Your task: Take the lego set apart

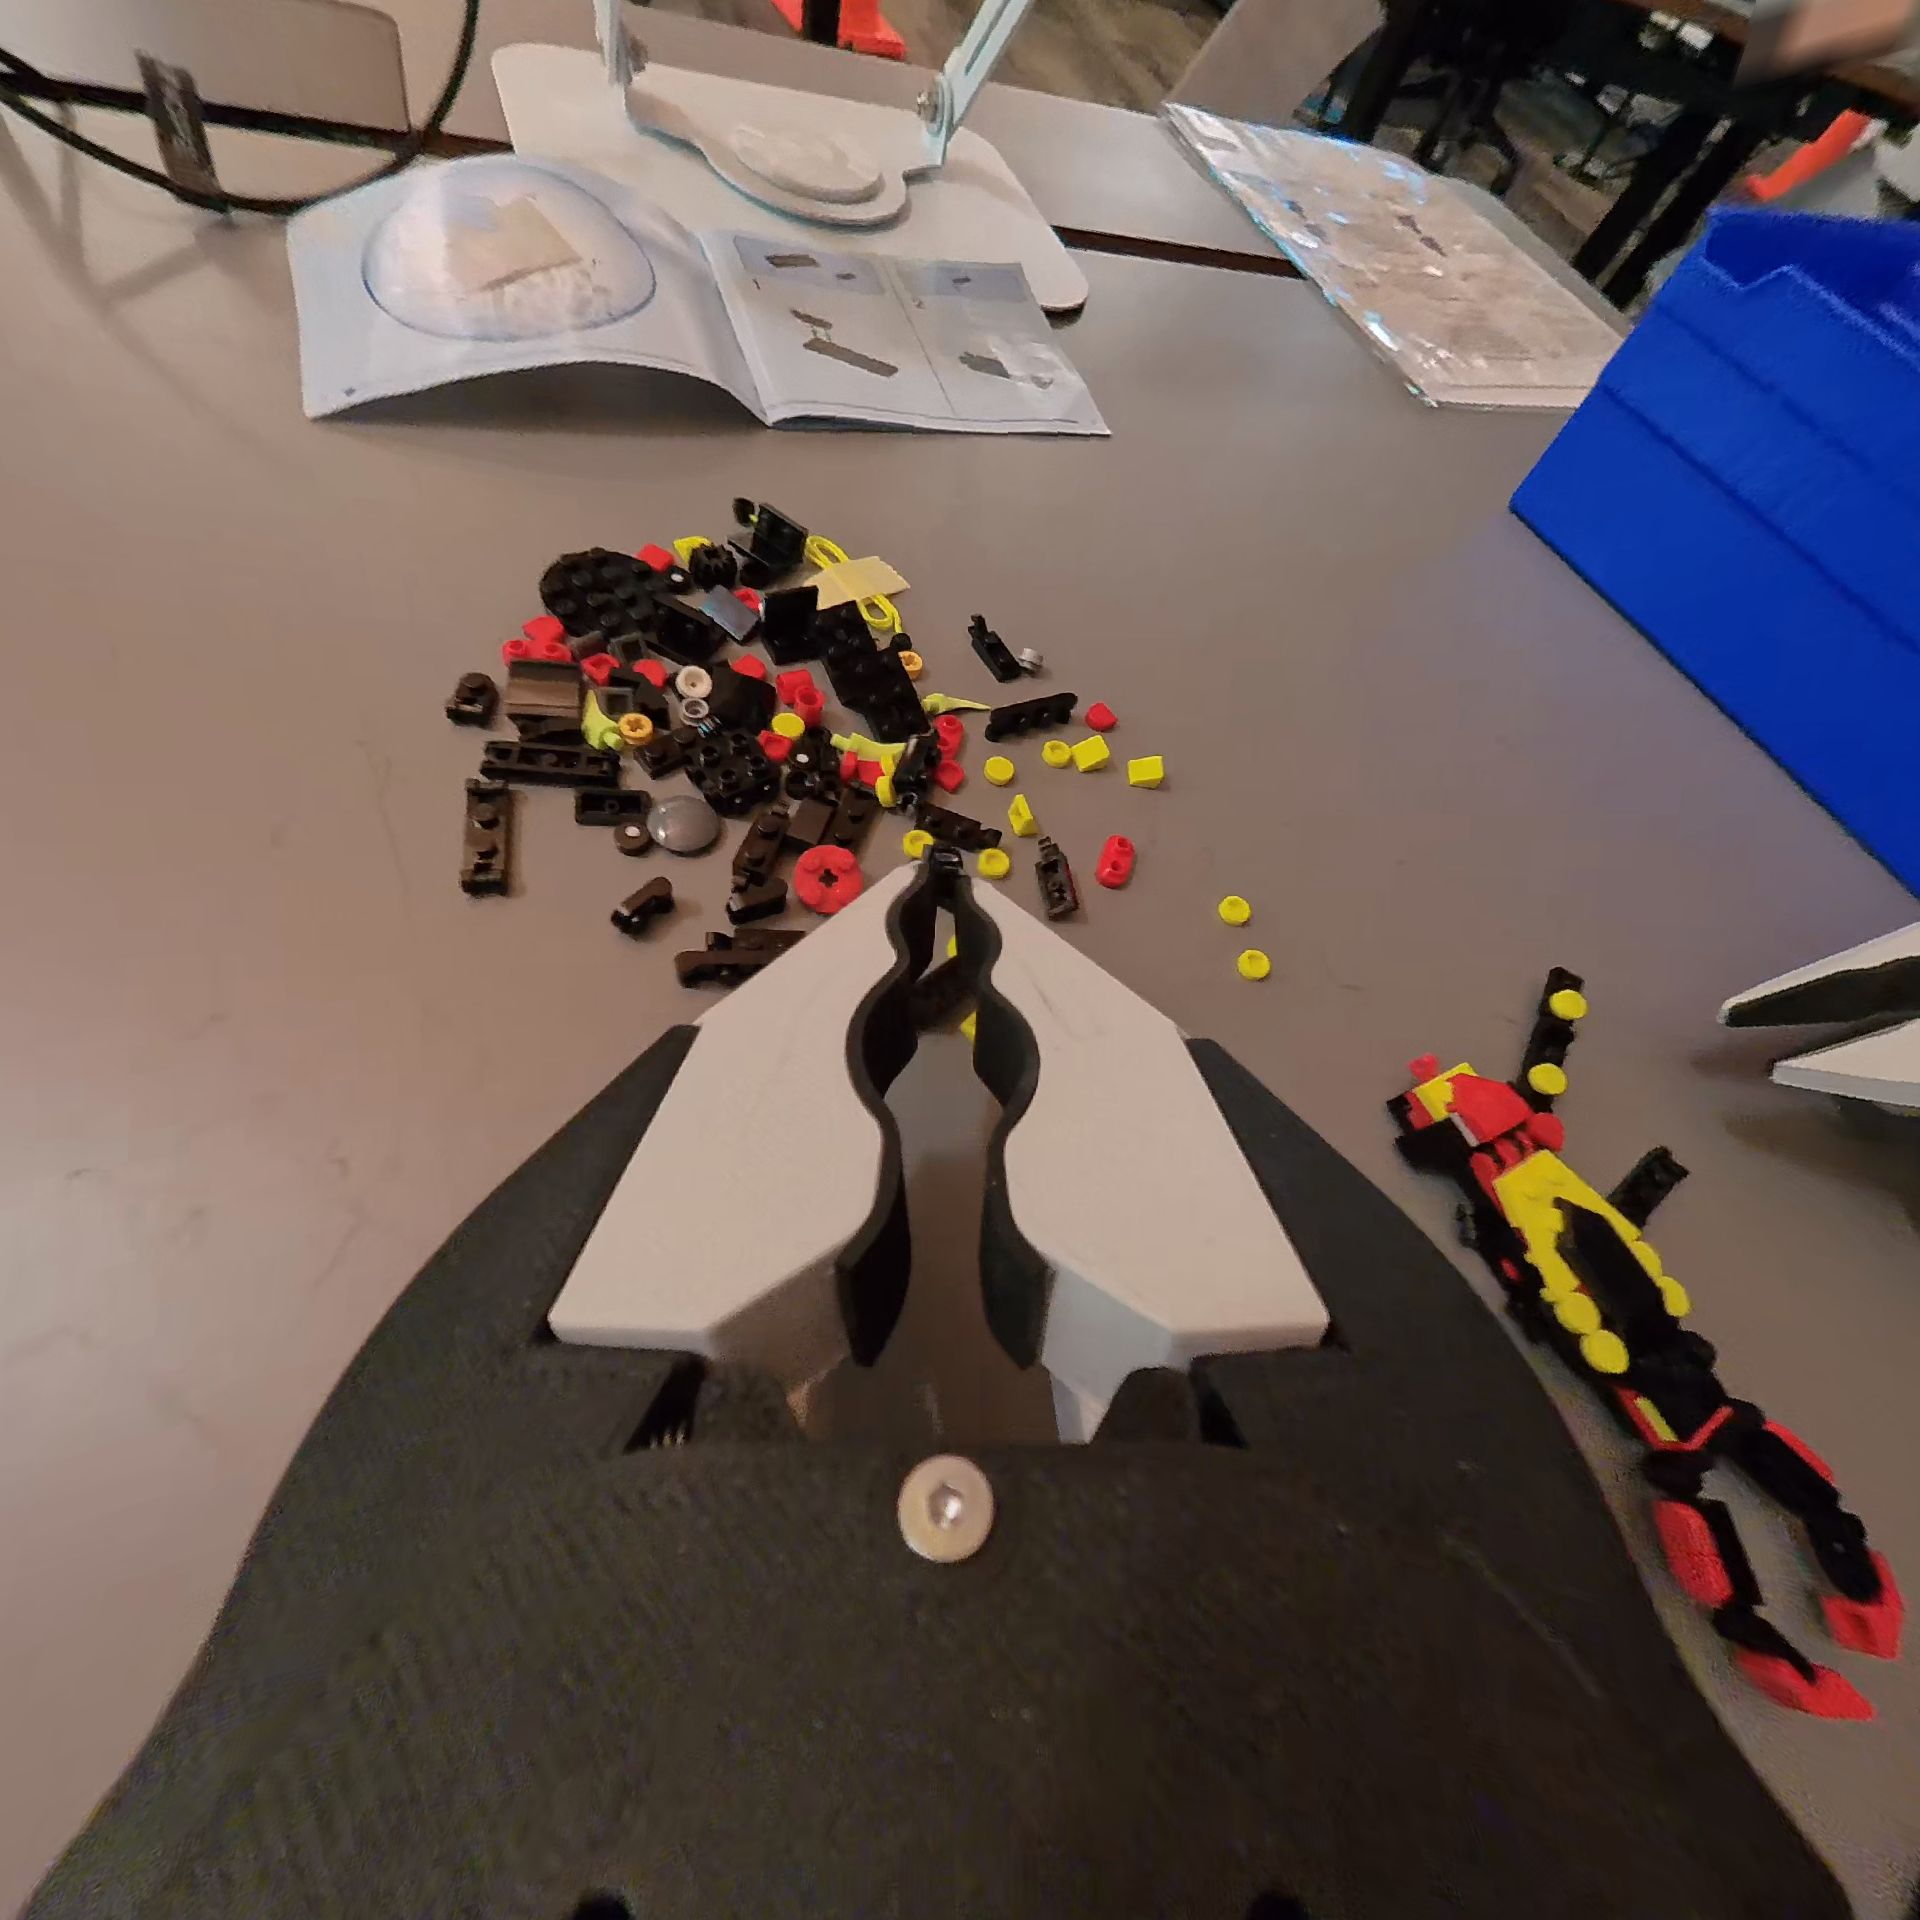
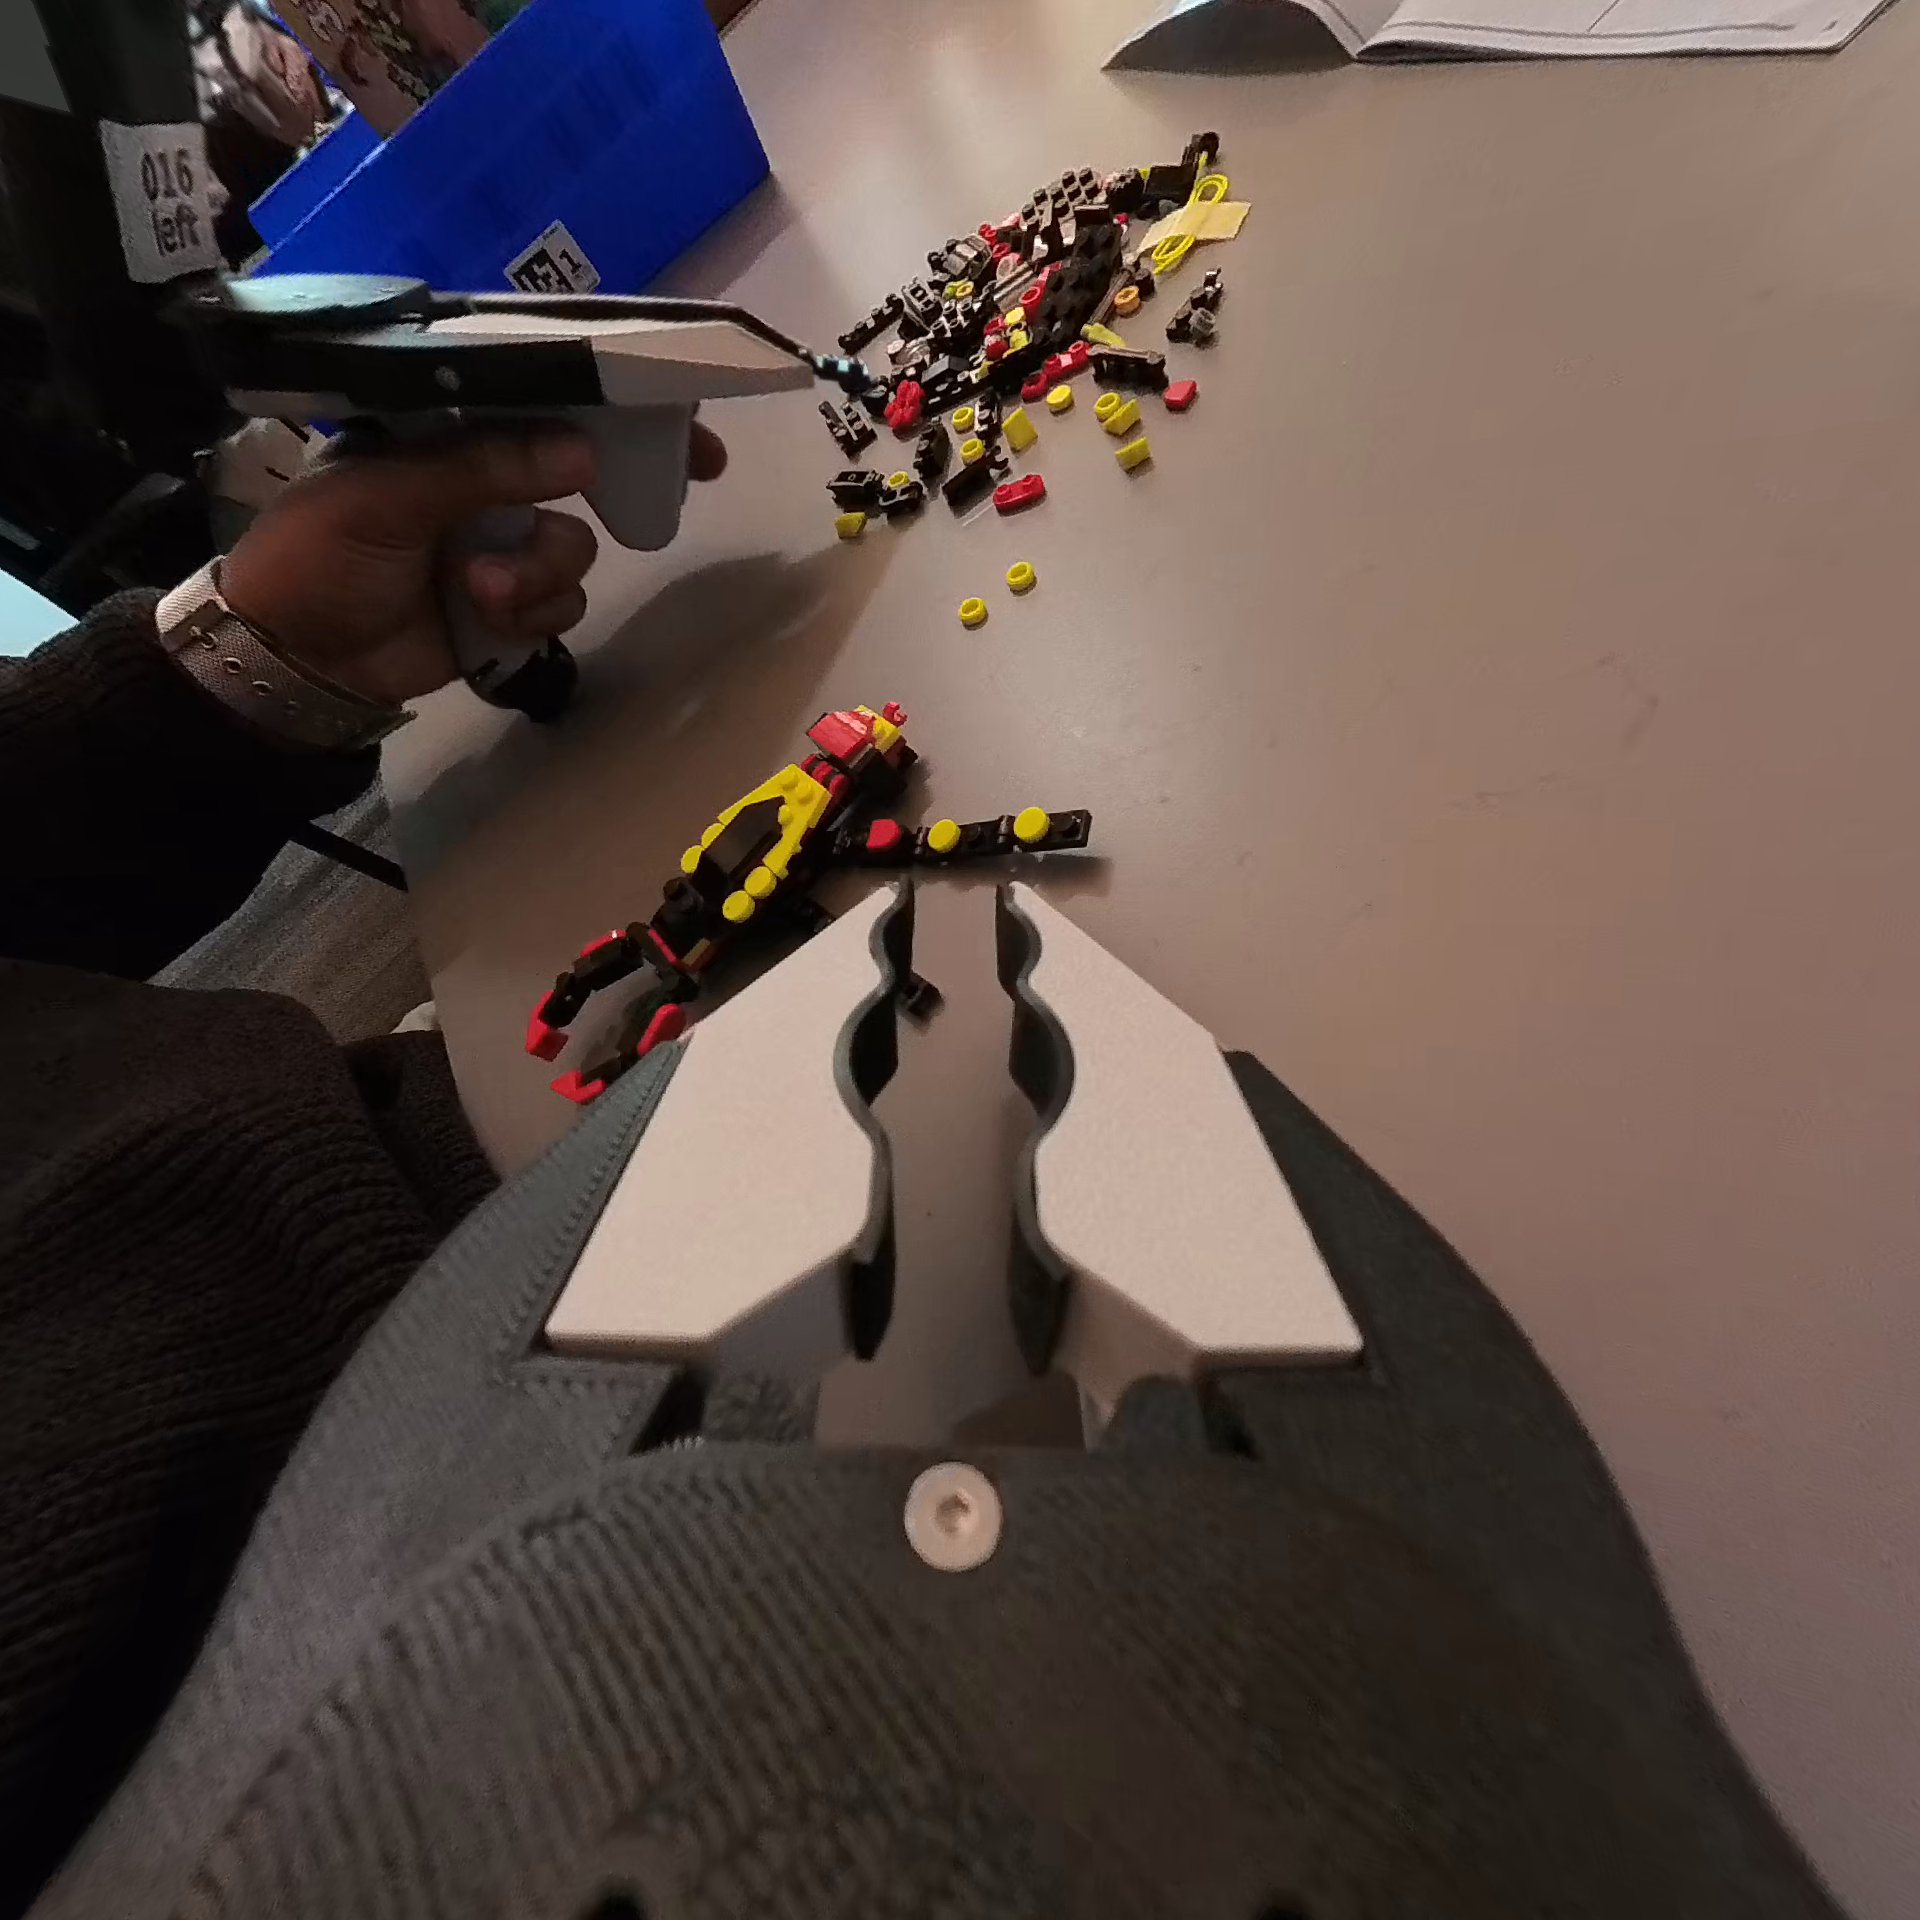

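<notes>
Lego model [image 2: 748, 883], black/yellow/red, lies flat on the grey table [image 2: 1455, 727], part-built, near the person's edge. Long axis runs diagonally in the right wrist view: red claws [image 2: 582, 1029] toward the near-left, red head end [image 2: 857, 732] farther off. One black limb with yellow studs [image 2: 987, 831] sticks out sideways across the right gripper's line.

Right gripper [image 2: 954, 896]: jaws apart, empty, tips just short of that limb, model slightly left of its centreline. Clearly the nearer tool.

Left gripper [image 1: 940, 868]: clenched on a small black piece [image 1: 942, 862], held over the near edge of the loose-parts pile [image 1: 769, 717]. Model sits well off to its right.

Judgement: next grab falls to the right gripper, straight ahead onto the limb; the left likely drops its piece first.

Beyond the pile: open instruction booklet [image 1: 707, 312], blue bin [image 1: 1766, 499].
</notes>
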`<state>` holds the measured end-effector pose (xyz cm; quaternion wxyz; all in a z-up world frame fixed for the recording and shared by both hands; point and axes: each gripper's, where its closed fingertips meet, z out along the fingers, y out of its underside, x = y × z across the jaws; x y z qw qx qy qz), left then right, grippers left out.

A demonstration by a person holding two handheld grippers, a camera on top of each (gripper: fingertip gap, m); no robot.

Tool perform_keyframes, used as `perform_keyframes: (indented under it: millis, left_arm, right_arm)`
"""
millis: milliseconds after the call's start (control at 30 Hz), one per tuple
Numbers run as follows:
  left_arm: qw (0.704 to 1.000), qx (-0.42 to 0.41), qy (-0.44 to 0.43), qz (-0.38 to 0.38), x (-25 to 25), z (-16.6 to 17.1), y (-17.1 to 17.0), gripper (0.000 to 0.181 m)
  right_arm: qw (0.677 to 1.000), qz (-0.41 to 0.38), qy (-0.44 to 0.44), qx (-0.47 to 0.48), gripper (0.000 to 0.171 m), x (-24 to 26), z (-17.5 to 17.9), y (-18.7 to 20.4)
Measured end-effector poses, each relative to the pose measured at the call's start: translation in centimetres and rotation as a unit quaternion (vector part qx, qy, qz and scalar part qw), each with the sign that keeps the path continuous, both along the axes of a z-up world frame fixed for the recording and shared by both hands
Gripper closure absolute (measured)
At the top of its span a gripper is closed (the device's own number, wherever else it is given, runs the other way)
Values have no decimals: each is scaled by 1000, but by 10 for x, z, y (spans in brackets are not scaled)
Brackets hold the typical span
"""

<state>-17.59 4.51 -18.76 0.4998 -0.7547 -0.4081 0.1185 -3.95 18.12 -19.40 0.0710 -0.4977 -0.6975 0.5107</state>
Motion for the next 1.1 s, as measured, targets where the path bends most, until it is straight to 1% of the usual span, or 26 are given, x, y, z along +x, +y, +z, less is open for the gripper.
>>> perform_keyframes:
  millis: [67, 233, 333, 567, 733, 800, 833, 867, 900, 933, 967, 1033, 1100]
  left_arm:
    - [1000, -7, 7, 3, -2, 0, -3, 181]
    - [1000, 7, -9, 8, -5, -1, -6, 180]
    - [1000, 7, -18, 9, -5, -3, -7, 176]
    - [1000, 6, -17, 9, -5, -3, -7, 175]
    - [1000, 11, -16, 11, -6, -2, -8, 169]
    - [1000, 16, -11, 3, -4, 0, -6, 157]
    - [1000, 22, -2, -4, -3, 4, -4, 143]
    - [999, 29, 13, -7, -2, 9, -3, 123]
    - [999, 27, 28, -6, -2, 13, -3, 108]
    - [999, 18, 40, -9, -2, 16, -3, 100]
    - [999, 8, 48, -14, -1, 17, -3, 93]
    - [998, -9, 61, -18, 0, 17, -3, 91]
    - [998, -15, 58, -18, 1, 13, -4, 85]
  right_arm:
    - [1000, 0, -1, 0, 156, 0, -1, 0]
    - [1000, 2, -4, -1, 156, 0, -2, -1]
    - [1000, 2, -3, -1, 156, 0, -1, -1]
    - [1000, 2, -4, -4, 156, 0, -1, -1]
    - [1000, 1, -4, -4, 156, 0, 0, -1]
    - [1000, 1, -4, -5, 156, 0, 0, -1]
    - [1000, 1, -4, -4, 156, 0, 0, -1]
    - [1000, 1, -3, -4, 156, 0, 0, -1]
    - [1000, 1, -3, -4, 156, 0, 0, -1]
    - [1000, 0, -3, -4, 156, 0, 0, 0]
    - [1000, 0, -3, -5, 156, 0, 0, 0]
    - [1000, 0, -3, -6, 156, 0, 0, 0]
    - [1000, 0, -2, -9, 156, 0, 2, -1]
